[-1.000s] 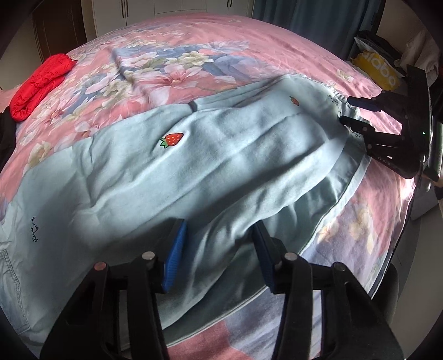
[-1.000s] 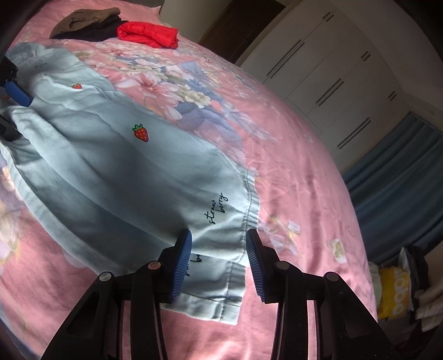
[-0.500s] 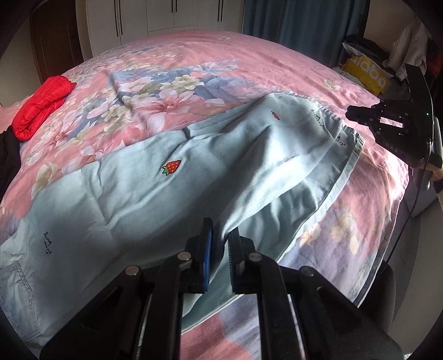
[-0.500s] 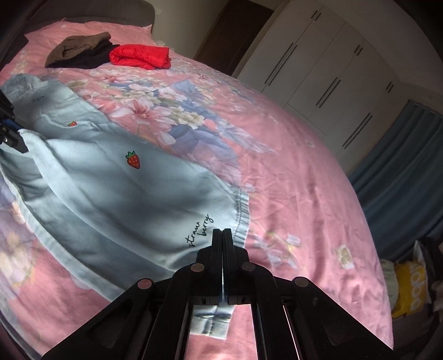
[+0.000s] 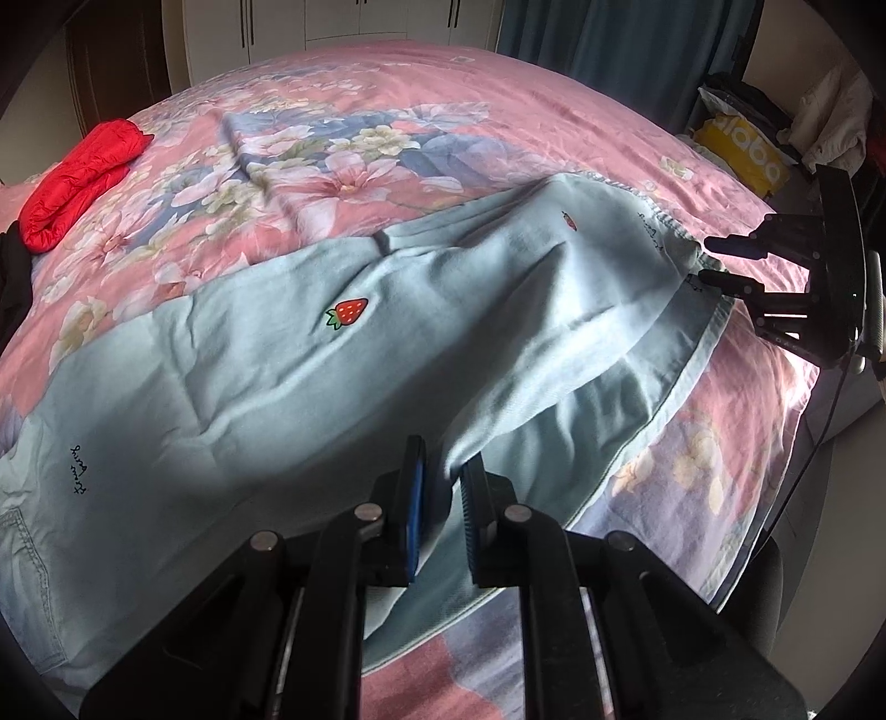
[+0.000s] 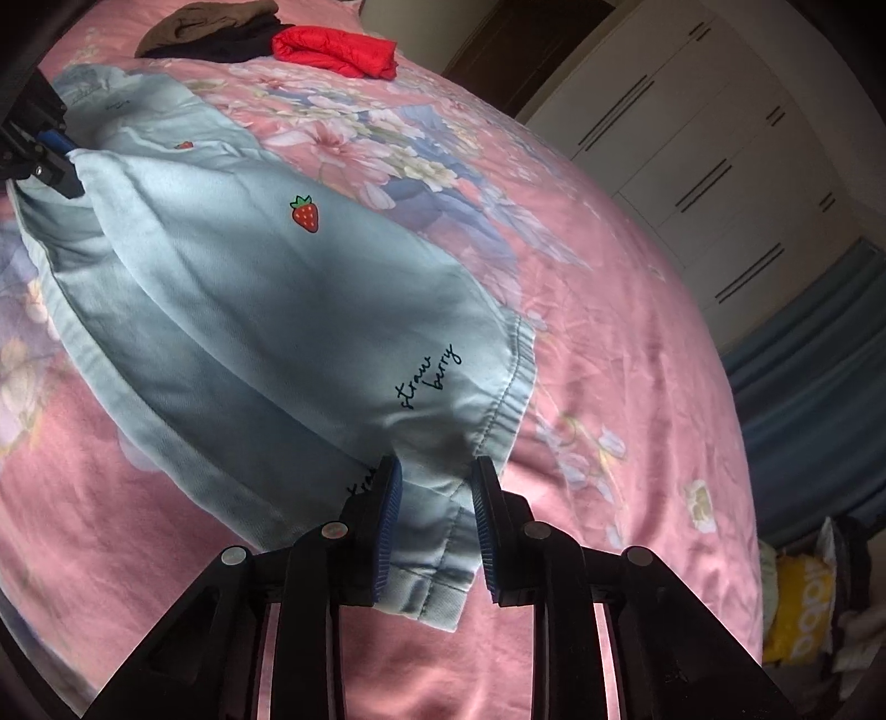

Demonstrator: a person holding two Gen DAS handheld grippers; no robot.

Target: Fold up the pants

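Light blue pants with strawberry prints lie spread on the pink floral bed. My left gripper is shut on a raised fold of the top leg's near edge. My right gripper has its jaws a little apart around the bunched hem of that leg, near the "strawberry" lettering. The cloth between the two grippers is lifted off the lower leg. The right gripper shows at the far hem in the left wrist view. The left gripper shows at the far left in the right wrist view.
A red folded garment and dark clothes lie at the bed's far end. White wardrobes and a blue curtain stand beyond. A yellow bag sits beside the bed.
Both grippers closed on the top leg's edge, then lifted it. The right jaws, fully shut half a second ago, now stand slightly apart around the bunched hem.
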